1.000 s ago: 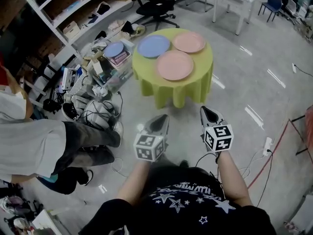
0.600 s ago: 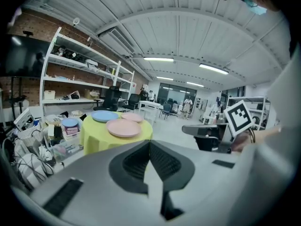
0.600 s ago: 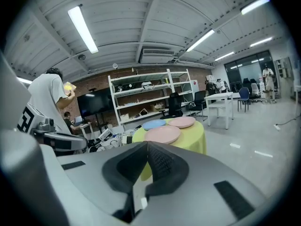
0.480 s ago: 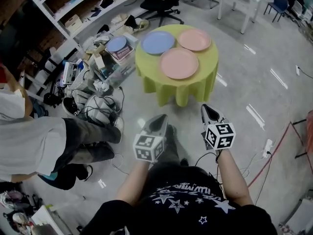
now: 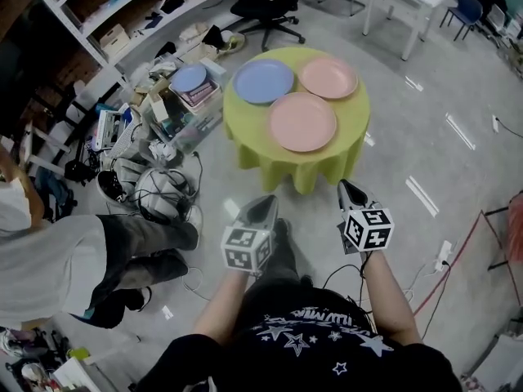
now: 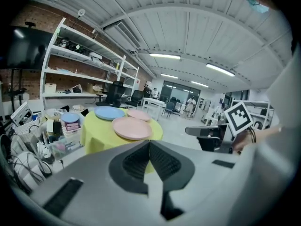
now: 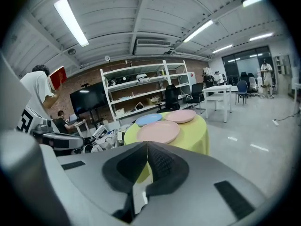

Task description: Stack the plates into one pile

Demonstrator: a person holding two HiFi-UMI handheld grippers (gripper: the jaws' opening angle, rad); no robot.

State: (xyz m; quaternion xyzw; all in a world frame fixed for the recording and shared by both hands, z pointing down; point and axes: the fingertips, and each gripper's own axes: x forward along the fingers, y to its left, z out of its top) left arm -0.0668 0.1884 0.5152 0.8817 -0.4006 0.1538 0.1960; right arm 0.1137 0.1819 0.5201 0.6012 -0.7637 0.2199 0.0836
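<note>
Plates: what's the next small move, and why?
Probably step closer to the table: the blue plate, far pink plate and near pink plate lie side by side on it, unstacked, and the left gripper and right gripper are shut, empty and short of its edge.

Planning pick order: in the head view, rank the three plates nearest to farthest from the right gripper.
1. The near pink plate, at the front, closest to the right gripper.
2. The far pink plate, at the back right.
3. The blue plate, at the back left.
</note>
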